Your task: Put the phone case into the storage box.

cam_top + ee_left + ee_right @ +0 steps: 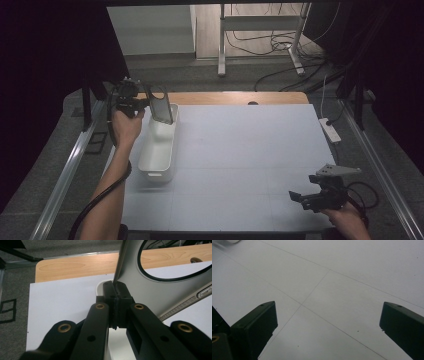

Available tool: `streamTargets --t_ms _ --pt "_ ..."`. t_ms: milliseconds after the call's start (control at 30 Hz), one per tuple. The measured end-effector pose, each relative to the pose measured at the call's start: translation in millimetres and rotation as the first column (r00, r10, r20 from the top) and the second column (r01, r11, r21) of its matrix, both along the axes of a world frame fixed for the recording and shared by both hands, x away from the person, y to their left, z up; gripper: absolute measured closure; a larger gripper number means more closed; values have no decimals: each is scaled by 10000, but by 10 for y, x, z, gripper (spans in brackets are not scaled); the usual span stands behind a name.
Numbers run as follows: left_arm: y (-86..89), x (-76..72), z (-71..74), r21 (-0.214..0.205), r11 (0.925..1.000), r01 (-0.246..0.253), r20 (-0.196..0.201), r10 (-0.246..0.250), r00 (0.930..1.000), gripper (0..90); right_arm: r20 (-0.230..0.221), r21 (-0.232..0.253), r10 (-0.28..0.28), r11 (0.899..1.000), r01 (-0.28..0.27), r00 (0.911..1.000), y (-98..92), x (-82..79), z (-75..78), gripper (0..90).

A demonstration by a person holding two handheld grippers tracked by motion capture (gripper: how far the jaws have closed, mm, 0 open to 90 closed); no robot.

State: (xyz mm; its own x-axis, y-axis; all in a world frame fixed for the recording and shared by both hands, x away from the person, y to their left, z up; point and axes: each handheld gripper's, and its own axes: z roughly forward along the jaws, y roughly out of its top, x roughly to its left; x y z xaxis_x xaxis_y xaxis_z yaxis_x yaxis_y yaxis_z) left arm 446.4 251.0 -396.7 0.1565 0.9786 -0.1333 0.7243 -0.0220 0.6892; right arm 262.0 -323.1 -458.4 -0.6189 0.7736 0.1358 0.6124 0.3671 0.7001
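My left gripper (148, 103) is shut on the edge of a grey phone case (163, 105), holding it upright over the far end of a long white bin (155, 175) at the table's left. In the left gripper view the pads of that gripper (117, 293) pinch the grey case (160, 295), which has a large oval cutout and side buttons; the bin's rim (100, 286) shows just behind. My right gripper (298, 197) hovers near the front right corner with its jaws wide apart. Between the jaws of the right gripper (328, 312) there is only bare white tabletop.
The white table surface (240, 150) has a wooden strip (225, 97) along its far edge. A white power strip (330, 129) lies beyond the right edge. A metal stand (260, 22) and loose cables sit on the floor behind.
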Motion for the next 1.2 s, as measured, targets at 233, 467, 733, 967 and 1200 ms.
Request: streamTargets --t_ms 233,467,733,967,1200 --pt "22 64 -75 -37 9999 -148 -95 148 9998 890 -30 -17 10 10000 -10 10000 0 2 -1 20" --pt "-5 143 -172 37 9997 -242 -229 243 9994 890 -75 -6 20 10000 -20 10000 0 5 -3 21" --pt "-41 188 -261 -59 9997 -216 -336 214 9992 890 -80 -17 41 10000 -41 10000 1 8 -5 23" --pt "-65 217 -355 -94 9998 -198 -516 193 9985 890 -84 -26 19 10000 -19 10000 1 7 -4 23" --pt "-89 234 -442 -29 9998 -200 -711 197 9973 889 -110 -24 70 10000 -70 9999 3 10 -8 28"
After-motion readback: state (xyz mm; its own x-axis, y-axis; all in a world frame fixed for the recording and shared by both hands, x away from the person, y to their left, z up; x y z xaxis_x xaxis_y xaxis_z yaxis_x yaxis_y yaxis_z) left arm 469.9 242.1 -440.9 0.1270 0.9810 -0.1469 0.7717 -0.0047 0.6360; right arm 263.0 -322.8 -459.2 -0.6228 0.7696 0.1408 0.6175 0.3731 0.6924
